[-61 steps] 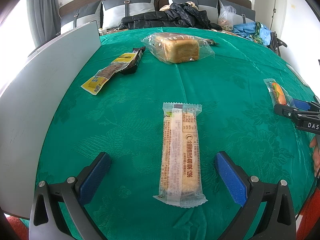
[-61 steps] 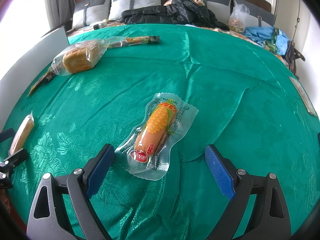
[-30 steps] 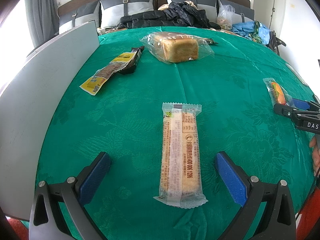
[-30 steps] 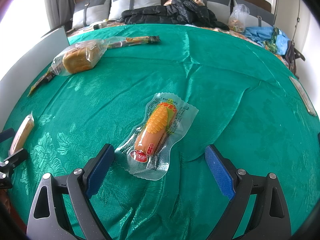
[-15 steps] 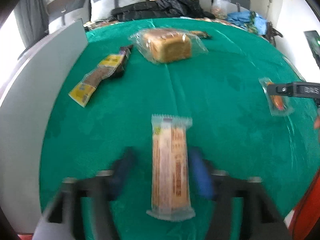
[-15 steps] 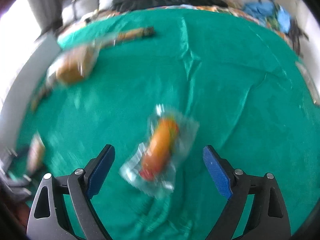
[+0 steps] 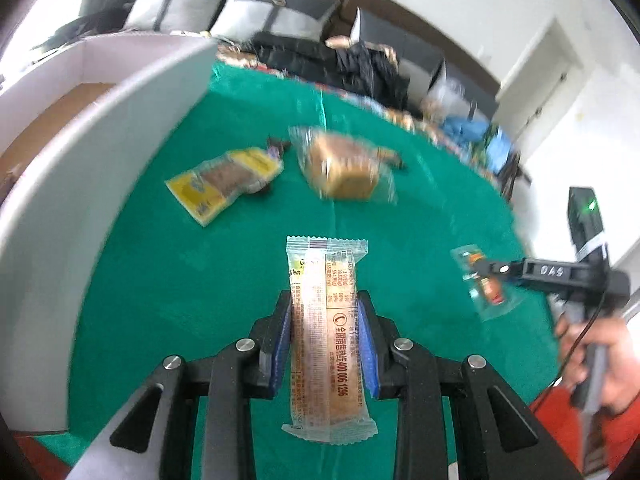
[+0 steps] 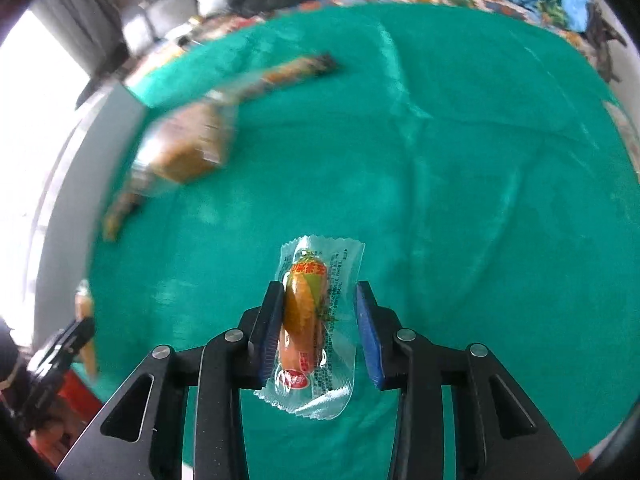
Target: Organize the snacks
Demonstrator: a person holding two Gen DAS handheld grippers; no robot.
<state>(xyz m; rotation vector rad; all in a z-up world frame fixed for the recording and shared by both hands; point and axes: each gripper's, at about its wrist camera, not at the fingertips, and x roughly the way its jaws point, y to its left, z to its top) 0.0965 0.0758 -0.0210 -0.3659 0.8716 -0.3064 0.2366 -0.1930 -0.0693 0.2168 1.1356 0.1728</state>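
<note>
In the left wrist view my left gripper (image 7: 324, 320) is shut on a long clear-wrapped biscuit pack (image 7: 326, 344), held lengthwise off the green cloth (image 7: 200, 280). At the right, my right gripper (image 7: 494, 268) carries a corn sausage pack (image 7: 486, 292). In the right wrist view the right gripper (image 8: 318, 316) has its jaws closing on that sausage pack (image 8: 306, 312); the left pad presses the sausage and the right pad meets the wrapper's edge. The pack is sharp against a blurred cloth (image 8: 480, 200), raised with the gripper. My left gripper (image 8: 70, 340) shows at the far left.
A white-walled cardboard box (image 7: 100, 152) stands along the cloth's left edge. A bagged bread loaf (image 7: 344, 168), a yellow snack pack (image 7: 224, 182) and a dark snack stick (image 8: 296, 68) lie further back. A person's hand (image 7: 600, 356) holds the right gripper. Cushions and a black jacket (image 7: 360, 68) are behind.
Both grippers went from wide open to closed on their packs and rose. The biscuit pack and the sausage pack left the cloth, and both views rolled and tilted.
</note>
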